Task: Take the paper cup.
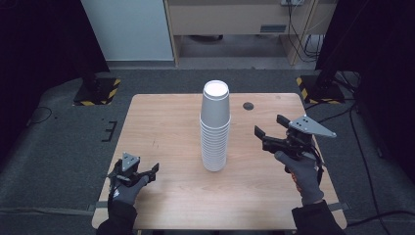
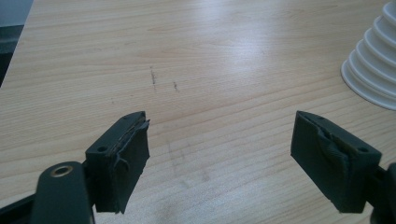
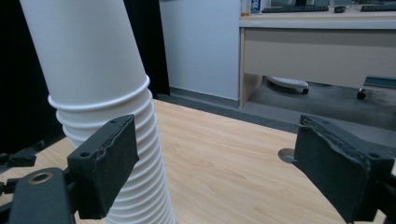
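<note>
Left hand-held gripper (image 1: pixel 147 173) and right hand-held gripper (image 1: pixel 270 126) gape wide.

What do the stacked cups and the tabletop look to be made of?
Stack of cups: likely paper, possibly thin plastic; matte white walls with rolled rims forming ridges, seen in the right gripper view. Table: light wood or wood-look laminate; visible grain, soft sheen, a few dark scuffs.

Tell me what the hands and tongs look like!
Both hands wear grey gloves and dark sleeves. Each holds black tongs: the left tongs and right tongs have flat black pads and a grey three-cornered plate on top.
</note>
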`<state>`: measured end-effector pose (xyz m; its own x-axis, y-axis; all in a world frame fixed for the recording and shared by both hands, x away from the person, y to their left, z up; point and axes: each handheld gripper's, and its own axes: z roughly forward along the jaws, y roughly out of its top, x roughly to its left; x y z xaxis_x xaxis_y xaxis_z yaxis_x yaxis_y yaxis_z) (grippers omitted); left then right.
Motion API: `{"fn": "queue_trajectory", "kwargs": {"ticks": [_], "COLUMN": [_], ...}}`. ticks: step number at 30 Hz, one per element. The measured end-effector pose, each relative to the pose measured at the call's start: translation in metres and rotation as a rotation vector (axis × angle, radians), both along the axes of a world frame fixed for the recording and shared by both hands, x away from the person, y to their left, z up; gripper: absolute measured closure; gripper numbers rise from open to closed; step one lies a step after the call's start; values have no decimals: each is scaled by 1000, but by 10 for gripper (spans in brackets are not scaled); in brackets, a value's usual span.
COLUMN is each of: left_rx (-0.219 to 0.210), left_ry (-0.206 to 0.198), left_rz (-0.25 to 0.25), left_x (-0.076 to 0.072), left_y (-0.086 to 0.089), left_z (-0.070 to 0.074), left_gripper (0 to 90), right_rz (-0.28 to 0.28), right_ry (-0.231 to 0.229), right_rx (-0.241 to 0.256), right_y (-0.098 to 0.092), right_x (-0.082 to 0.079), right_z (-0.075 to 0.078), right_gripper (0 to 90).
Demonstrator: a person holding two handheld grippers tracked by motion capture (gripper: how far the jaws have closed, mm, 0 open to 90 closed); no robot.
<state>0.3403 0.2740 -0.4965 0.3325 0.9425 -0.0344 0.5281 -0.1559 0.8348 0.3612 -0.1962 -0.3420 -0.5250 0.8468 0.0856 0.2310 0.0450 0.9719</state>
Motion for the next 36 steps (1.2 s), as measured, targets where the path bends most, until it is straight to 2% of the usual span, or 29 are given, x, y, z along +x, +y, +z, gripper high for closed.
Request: {"fn": "queue_trajectory", "kwargs": {"ticks": [18,36], "left_rx": [7,8], "left_ry": [2,3], "left_rz": [2,6], "left_x": [0,0], "left_y": [0,1], "left_z": [0,0], "left_gripper": [182,182], "right_rz": [58,117], "right_ry": [-33,-34], "right_rx": [4,5], "right_y": [34,67], "right_x": [9,17], "right_z": [22,29], "right_gripper": [121,114]}}
